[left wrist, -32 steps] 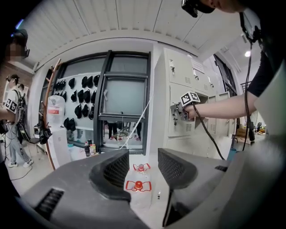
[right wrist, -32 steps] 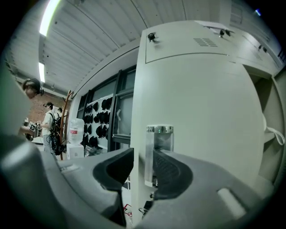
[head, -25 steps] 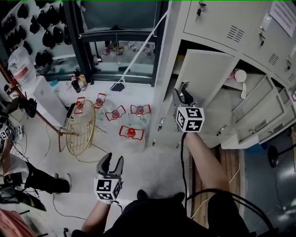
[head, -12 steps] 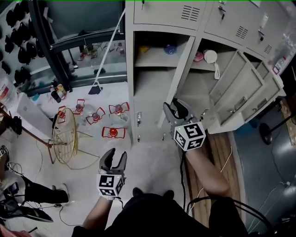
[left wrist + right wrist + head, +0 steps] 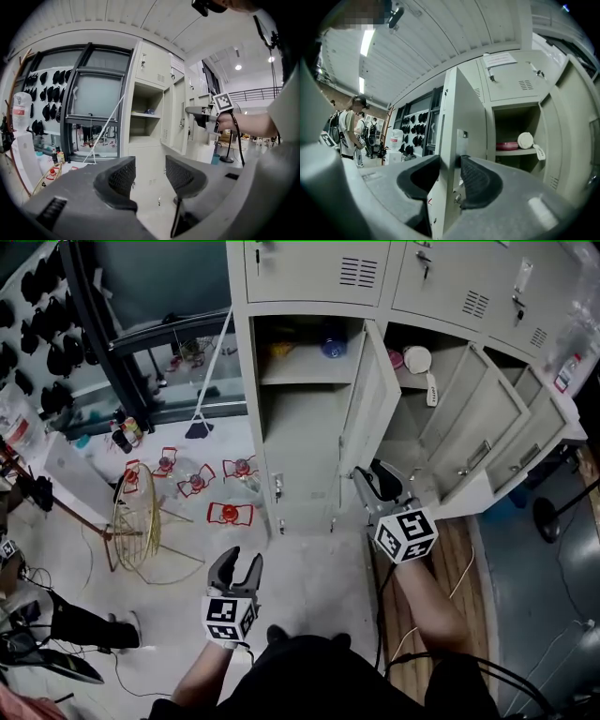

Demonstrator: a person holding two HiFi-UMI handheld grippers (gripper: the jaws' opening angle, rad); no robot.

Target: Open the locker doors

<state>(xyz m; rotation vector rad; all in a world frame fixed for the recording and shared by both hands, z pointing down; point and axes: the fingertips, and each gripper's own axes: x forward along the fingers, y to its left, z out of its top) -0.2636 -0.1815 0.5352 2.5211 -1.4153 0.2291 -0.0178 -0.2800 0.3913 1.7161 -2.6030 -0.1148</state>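
"Underfoot, what sort of room is it?"

"Pale concrete floor (image 5: 309,568), with cables trailing across it at the edges. A gold wire basket (image 5: 141,521) stands at the left, and red-clipped jars (image 5: 230,514) sit on the floor just beside it. Behind them runs a dark-framed window (image 5: 150,343), and black things (image 5: 47,362) hang on the wall further left."

"And the lockers?"

"Grey metal lockers (image 5: 309,273) fill the right side. The locker door (image 5: 370,409) of the left column stands swung out, showing a shelf (image 5: 300,381) inside. More doors (image 5: 487,423) to its right hang open too, and a pink bowl (image 5: 506,146) sits on a shelf there."

"The right gripper?"

"The right gripper (image 5: 370,476) is clamped on that door's free edge. The edge fills the gap between its pads, and the jaws have just been closing a touch."

"The left?"

"The left gripper (image 5: 238,561) hangs low over bare floor, well apart from the lockers, jaws spread with nothing between them."
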